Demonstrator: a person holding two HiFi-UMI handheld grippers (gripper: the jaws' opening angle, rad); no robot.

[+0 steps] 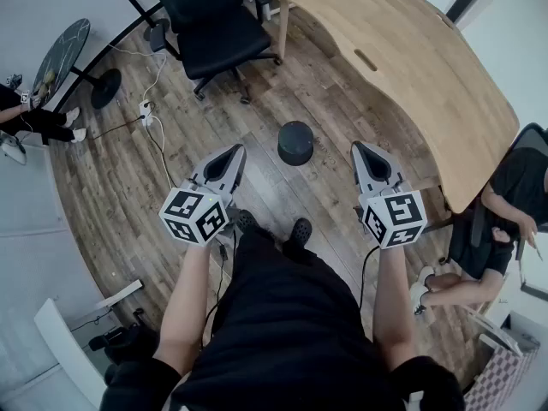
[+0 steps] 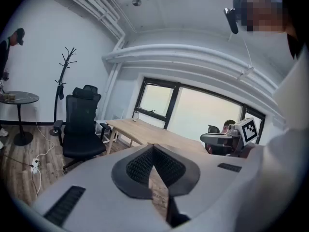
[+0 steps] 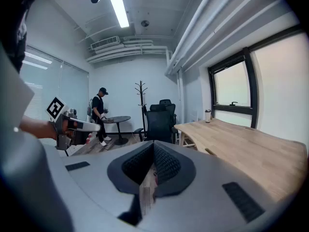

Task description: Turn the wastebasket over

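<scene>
Both arms reach forward, tipped slightly downward. The left gripper (image 1: pixel 233 154) and right gripper (image 1: pixel 361 152) flank the dark wastebasket (image 1: pixel 295 142) standing on the floor (image 1: pixel 334 101), their fingers (image 2: pixel 137 170) pressed together, empty.

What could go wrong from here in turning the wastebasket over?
Both the left tongs and right tongs are shut and short of the wastebasket; reaching in unopened may just push it across the wood floor. The white cable runs along the floor on the person's left, a possible snag when stepping forward.
</scene>
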